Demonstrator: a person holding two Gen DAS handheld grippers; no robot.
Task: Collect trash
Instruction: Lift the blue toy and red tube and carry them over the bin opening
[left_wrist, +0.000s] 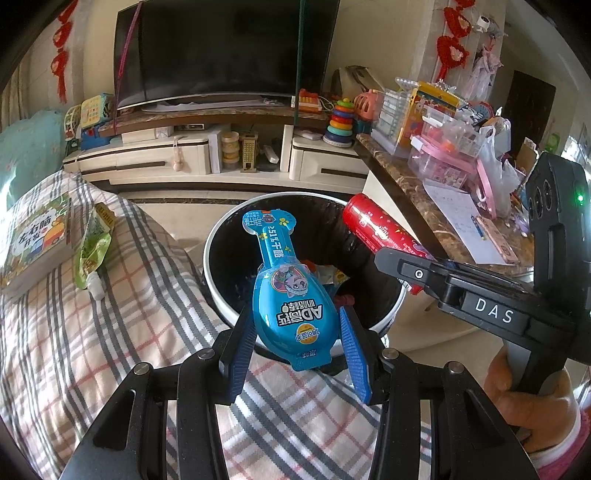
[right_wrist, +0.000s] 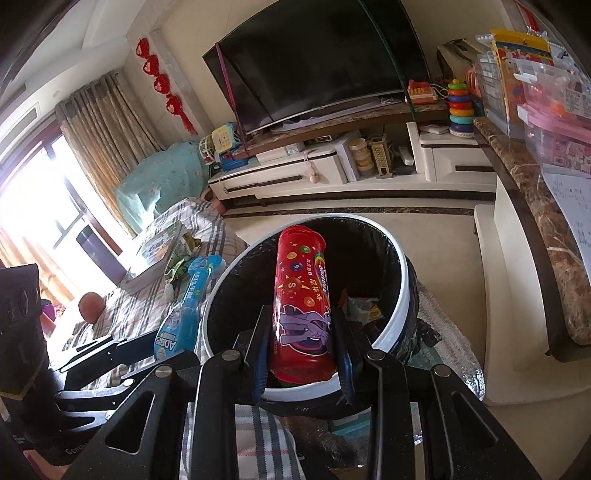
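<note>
My left gripper (left_wrist: 295, 325) is shut on a blue snack packet (left_wrist: 290, 295) and holds it over the near rim of the white bin (left_wrist: 210, 254) with a black liner. My right gripper (right_wrist: 301, 328) is shut on a red Skittles tube (right_wrist: 301, 291) and holds it over the same bin (right_wrist: 404, 295). The tube also shows in the left wrist view (left_wrist: 380, 236), and the blue packet in the right wrist view (right_wrist: 184, 314). Wrappers lie inside the bin. A green packet (left_wrist: 92, 243) lies on the plaid cover.
A book (left_wrist: 33, 240) lies on the plaid-covered seat (left_wrist: 129, 332) left of the bin. A marble counter (left_wrist: 417, 206) crowded with boxes and bags stands to the right. A TV stand (left_wrist: 184, 155) with toys is behind the bin.
</note>
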